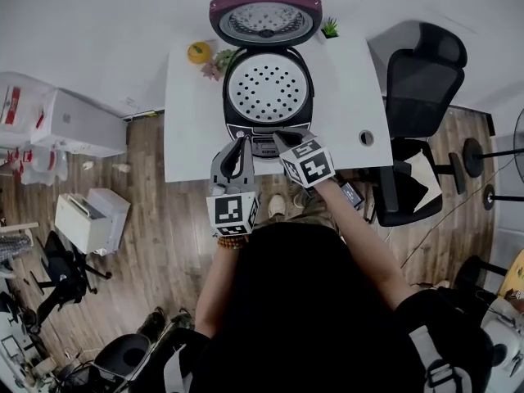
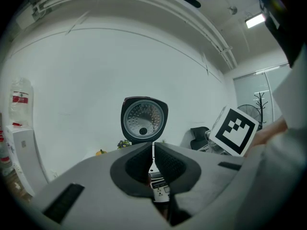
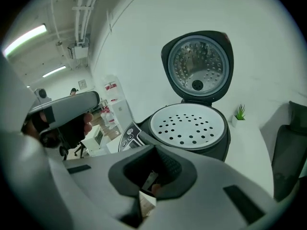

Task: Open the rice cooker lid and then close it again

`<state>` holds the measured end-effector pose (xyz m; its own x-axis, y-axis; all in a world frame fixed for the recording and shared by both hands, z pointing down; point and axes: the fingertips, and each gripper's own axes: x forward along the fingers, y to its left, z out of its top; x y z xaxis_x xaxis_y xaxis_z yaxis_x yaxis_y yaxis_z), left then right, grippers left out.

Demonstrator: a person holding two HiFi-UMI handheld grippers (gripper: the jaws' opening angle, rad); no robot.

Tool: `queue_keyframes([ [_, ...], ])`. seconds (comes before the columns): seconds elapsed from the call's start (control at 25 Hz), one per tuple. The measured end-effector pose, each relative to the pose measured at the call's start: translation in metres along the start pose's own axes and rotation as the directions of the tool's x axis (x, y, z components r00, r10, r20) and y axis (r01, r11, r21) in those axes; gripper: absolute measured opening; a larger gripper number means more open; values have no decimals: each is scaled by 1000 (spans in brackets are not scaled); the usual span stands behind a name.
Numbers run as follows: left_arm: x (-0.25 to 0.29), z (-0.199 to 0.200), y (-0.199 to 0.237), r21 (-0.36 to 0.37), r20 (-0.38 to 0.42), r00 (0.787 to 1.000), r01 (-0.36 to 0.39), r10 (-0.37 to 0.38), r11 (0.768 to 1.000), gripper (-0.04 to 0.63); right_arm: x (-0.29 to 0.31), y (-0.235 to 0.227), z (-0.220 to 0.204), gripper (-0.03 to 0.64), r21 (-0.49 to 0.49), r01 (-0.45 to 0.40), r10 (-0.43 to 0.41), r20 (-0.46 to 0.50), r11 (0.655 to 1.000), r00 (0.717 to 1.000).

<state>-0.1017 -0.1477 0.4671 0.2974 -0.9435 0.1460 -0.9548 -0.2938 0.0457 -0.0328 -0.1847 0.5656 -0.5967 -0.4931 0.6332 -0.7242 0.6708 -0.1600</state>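
Observation:
The black rice cooker (image 1: 268,125) stands on the white table (image 1: 190,142) with its lid (image 1: 265,19) swung up and back. A white perforated steam tray (image 1: 268,87) fills its mouth. My left gripper (image 1: 242,144) hovers at the cooker's front left, jaws together with nothing in them. My right gripper (image 1: 283,141) is just right of it, over the control panel, and is shut and empty too. The left gripper view looks level at the raised lid (image 2: 144,120) past the left gripper (image 2: 153,150). Beyond the right gripper (image 3: 154,153), the right gripper view shows the tray (image 3: 187,123) and lid (image 3: 199,66).
A small green plant (image 1: 330,29) and a yellow object (image 1: 198,52) sit at the table's back edge. A cable hole (image 1: 366,137) is at the front right. A black office chair (image 1: 422,80) stands right of the table, and white boxes (image 1: 78,125) lie on the floor at left.

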Motion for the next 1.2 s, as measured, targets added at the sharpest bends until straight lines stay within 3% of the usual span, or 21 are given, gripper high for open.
queue_keyframes([
  [0.28,-1,1,4,4,2,1000,-11,11,1000,34,0,-1,0,28,46,-40,40,1,998,999],
  [1.2,2,1,4,8,-7,1000,-14,14,1000,34,-1,1,0,28,29,-31,31,13,999,999],
])
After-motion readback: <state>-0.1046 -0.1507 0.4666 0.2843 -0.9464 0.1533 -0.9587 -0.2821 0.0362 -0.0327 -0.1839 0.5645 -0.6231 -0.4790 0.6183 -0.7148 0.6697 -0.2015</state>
